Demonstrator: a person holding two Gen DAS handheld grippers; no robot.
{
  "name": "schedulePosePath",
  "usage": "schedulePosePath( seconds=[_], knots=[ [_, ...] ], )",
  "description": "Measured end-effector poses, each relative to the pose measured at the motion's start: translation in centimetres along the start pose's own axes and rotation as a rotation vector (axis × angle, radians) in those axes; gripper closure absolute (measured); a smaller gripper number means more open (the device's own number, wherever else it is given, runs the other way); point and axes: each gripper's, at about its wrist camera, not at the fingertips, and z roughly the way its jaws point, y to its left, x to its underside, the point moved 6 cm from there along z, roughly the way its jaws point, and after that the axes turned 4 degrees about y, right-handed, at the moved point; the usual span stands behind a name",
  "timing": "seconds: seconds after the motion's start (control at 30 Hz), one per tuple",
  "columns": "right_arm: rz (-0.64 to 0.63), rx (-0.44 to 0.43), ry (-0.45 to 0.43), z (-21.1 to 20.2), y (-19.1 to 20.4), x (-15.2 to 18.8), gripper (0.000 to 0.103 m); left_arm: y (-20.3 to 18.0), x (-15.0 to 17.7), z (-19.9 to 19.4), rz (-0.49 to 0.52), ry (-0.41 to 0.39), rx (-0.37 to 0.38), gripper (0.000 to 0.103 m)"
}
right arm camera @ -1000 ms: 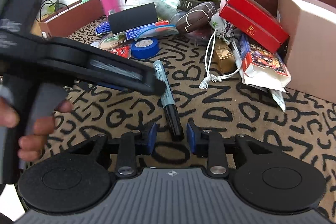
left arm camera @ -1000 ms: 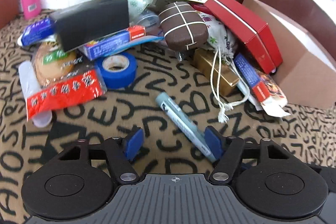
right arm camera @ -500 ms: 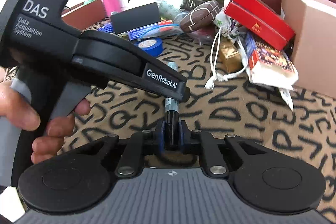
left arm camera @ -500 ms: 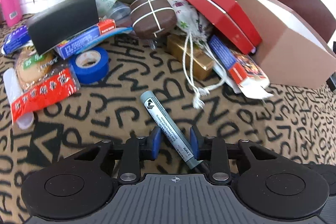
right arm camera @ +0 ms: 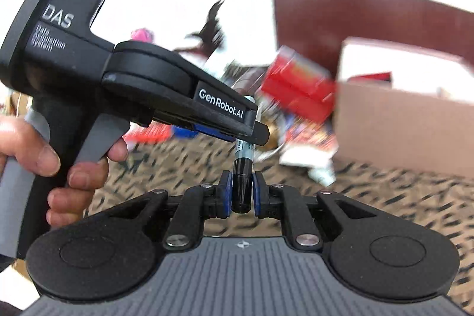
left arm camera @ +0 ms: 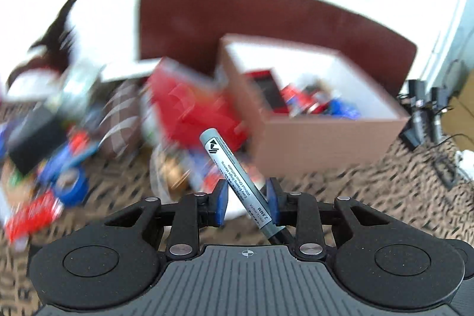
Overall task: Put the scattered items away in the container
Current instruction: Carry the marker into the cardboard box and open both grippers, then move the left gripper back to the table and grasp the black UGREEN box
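A grey marker [left arm camera: 234,173] with a black cap is held up off the cloth by both grippers. My left gripper [left arm camera: 246,202] is shut on its grey barrel, which slants up to the left. My right gripper [right arm camera: 241,193] is shut on its black cap end [right arm camera: 242,182]. The left gripper's body [right arm camera: 166,96] crosses the right wrist view and covers the middle of the marker. The brown cardboard box [left arm camera: 320,138] stands ahead to the right, with several items inside; it also shows in the right wrist view [right arm camera: 400,123].
A blurred pile lies left of the box: red boxes [left arm camera: 189,108], a brown checked pouch [left arm camera: 118,120], blue tape [left arm camera: 71,182], a black box [left arm camera: 32,138]. A dark red chair back [left arm camera: 266,28] stands behind. Cables [left arm camera: 426,120] lie at the right on the letter-patterned cloth [left arm camera: 385,191].
Both grippers have lifted the marker off the cloth. The views have swung up and toward the box, whose inside now shows. The surroundings are motion-blurred.
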Motion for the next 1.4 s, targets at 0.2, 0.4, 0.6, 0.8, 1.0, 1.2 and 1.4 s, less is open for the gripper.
schedulePosePath(
  seconds=[0.2, 0.4, 0.6, 0.8, 1.0, 1.2, 1.4],
  knots=[
    [0.073, 0.091, -0.071, -1.4, -5.9, -4.2, 0.087, -5.2, -6.6, 3.3, 0.097, -0.02, 0.041, 0.077],
    [0.178, 0.102, -0.078, 0.8, -11.4, -8.0, 0.087, -7.1, -10.8, 7.6, 0.149, -0.033, 0.024, 0.076],
    [0.207, 0.11, -0.042, 5.2, -14.3, -10.1, 0.087, -5.7, -13.5, 12.4, 0.147, 0.016, 0.015, 0.076],
    [0.236, 0.1, 0.01, 9.5, -16.1, -10.7, 0.087, -4.2, -14.5, 16.5, 0.153, 0.059, -0.012, 0.051],
    [0.204, 0.103, 0.004, 11.3, -16.4, -10.6, 0.045, -3.8, -14.4, 15.4, 0.167, -0.025, 0.022, 0.0],
    [0.22, 0.114, -0.021, 10.2, -16.4, -10.4, 0.034, -4.5, -13.5, 14.6, 0.23, -0.022, 0.004, 0.0],
    [0.205, 0.127, -0.032, 8.3, -15.0, -9.9, 0.03, -4.7, -11.9, 12.3, 0.262, -0.029, -0.01, 0.0]
  ],
)
